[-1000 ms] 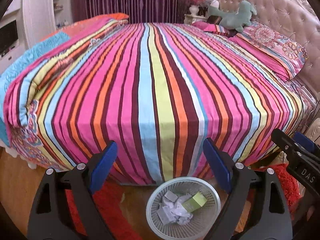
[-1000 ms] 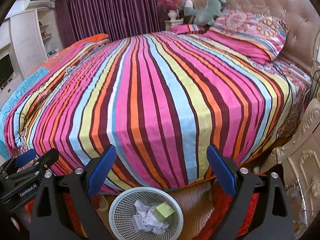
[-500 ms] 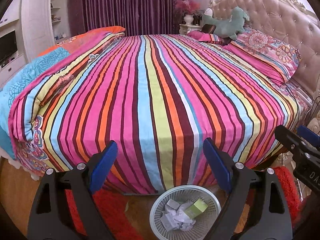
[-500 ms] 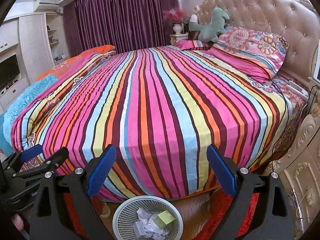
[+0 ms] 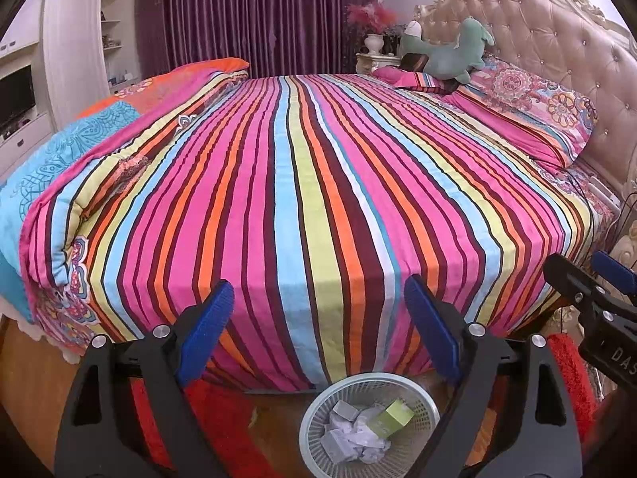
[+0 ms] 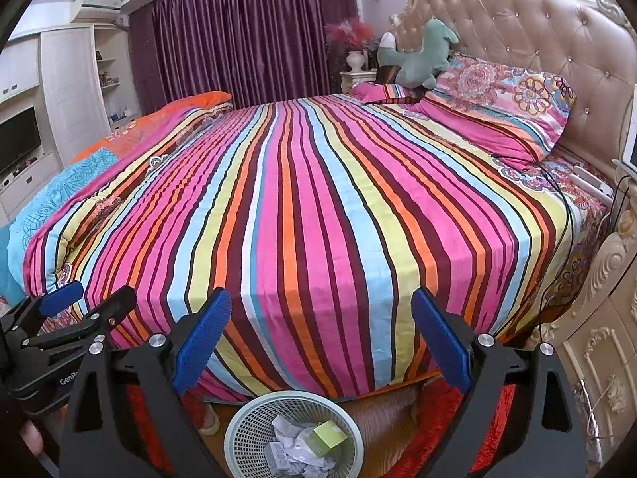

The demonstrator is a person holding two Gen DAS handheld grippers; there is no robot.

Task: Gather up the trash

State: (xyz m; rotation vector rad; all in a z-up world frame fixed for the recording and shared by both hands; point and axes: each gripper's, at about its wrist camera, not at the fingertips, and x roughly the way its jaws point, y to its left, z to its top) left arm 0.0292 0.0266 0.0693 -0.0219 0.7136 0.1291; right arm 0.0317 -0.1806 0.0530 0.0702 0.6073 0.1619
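Note:
A white mesh wastebasket (image 5: 426, 398) (image 6: 243, 430) stands on the floor at the foot of the striped bed (image 5: 318, 183) (image 6: 318, 207). Inside it lie crumpled white papers (image 5: 358, 434) (image 6: 296, 444) and a light green box (image 5: 392, 418) (image 6: 328, 436). My left gripper (image 5: 318, 318) hangs open above the basket with nothing between its blue pads. My right gripper (image 6: 322, 330) is open too, also empty, above the same basket. Each gripper shows at the edge of the other's view: the right gripper (image 5: 605, 283) and the left gripper (image 6: 91, 298).
A red rug (image 5: 223, 422) lies on the wooden floor beside the basket. Pillows (image 6: 501, 115) and a green plush toy (image 5: 450, 55) rest by the tufted headboard (image 6: 517, 32). An ornate cream cabinet (image 6: 609, 318) stands at the right, and white shelving (image 5: 67, 51) at the left.
Both views have tilted upward: the bed and basket sit lower in the frames, and more of the curtain and headboard shows. Both grippers stay open and empty.

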